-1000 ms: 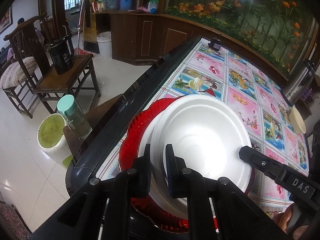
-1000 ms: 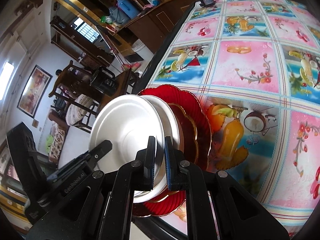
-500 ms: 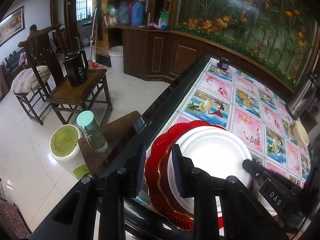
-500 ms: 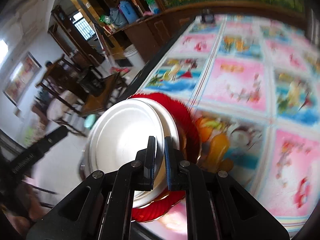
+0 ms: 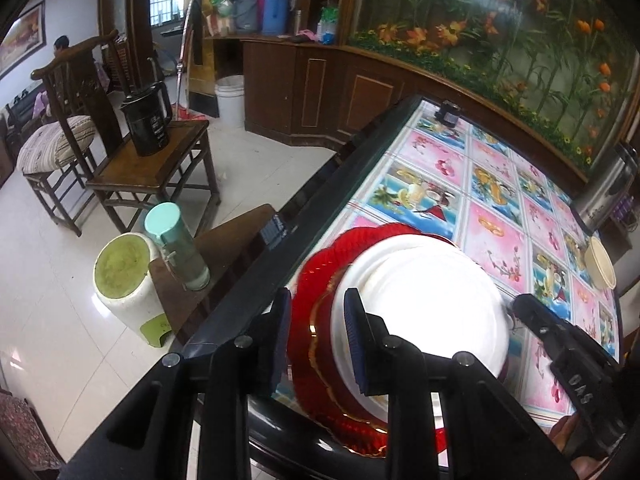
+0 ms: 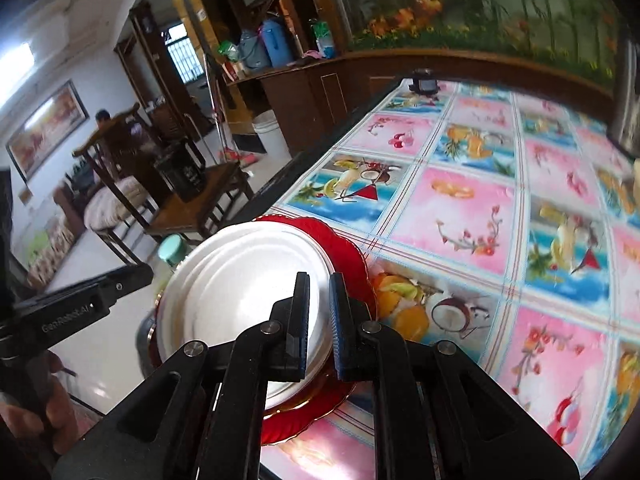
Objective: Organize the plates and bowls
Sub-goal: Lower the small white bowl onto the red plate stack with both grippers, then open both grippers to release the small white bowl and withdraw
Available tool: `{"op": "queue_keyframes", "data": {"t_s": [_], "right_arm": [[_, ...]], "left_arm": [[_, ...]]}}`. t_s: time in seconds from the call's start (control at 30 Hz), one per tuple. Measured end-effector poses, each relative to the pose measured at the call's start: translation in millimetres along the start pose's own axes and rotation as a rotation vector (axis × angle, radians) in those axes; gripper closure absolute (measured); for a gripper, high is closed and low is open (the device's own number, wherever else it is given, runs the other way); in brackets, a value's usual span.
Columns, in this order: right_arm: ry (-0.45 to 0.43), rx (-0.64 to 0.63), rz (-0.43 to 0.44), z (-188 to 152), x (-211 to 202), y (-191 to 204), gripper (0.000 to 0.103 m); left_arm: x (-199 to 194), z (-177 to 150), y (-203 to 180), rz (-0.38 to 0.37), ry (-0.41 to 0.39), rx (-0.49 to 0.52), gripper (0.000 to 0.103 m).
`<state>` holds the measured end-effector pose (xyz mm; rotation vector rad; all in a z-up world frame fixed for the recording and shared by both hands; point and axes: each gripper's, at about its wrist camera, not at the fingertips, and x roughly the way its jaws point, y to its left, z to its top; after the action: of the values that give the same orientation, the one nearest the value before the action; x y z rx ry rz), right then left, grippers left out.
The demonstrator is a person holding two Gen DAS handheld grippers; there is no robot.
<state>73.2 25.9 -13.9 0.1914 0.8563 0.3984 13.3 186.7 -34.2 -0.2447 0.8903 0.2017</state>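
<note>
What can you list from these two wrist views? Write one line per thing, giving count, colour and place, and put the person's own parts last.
white plates: at least two, white, stacked on the red plates at the table's near corner
red plates: two at least, red with gold rims, under the white ones
table: one, dark edge, fruit-picture cloth
cream bowl: one, cream, far right on table
metal kettle: one, silver, table's right edge
black jar: one, table's far corner
black jug: one, on wooden chair
green-capped bottle: one, on low stool
white bucket: one, by the cabinet
left claw: black, open, astride the plates' rims
right claw: black, shut on white plates' rim
</note>
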Motion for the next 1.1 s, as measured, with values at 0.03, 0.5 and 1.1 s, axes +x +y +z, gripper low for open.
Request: {"op": "queue_keyframes", "data": {"t_s": [0.03, 0.5, 1.1], "right_arm": [[-0.009, 0.005, 0.005, 0, -1, -1, 0.093], [-0.032, 0.155, 0.150, 6, -21, -48, 0.093], [-0.238, 0.485, -0.071, -29, -105, -228, 0.080]], "left_arm": [[1, 1, 2, 0.005, 0.001, -0.010, 0.076], [2, -1, -14, -0.001, 0.017, 0.018, 0.076], [-26, -25, -167, -0.075, -0.027, 0.341, 0.068]]}}
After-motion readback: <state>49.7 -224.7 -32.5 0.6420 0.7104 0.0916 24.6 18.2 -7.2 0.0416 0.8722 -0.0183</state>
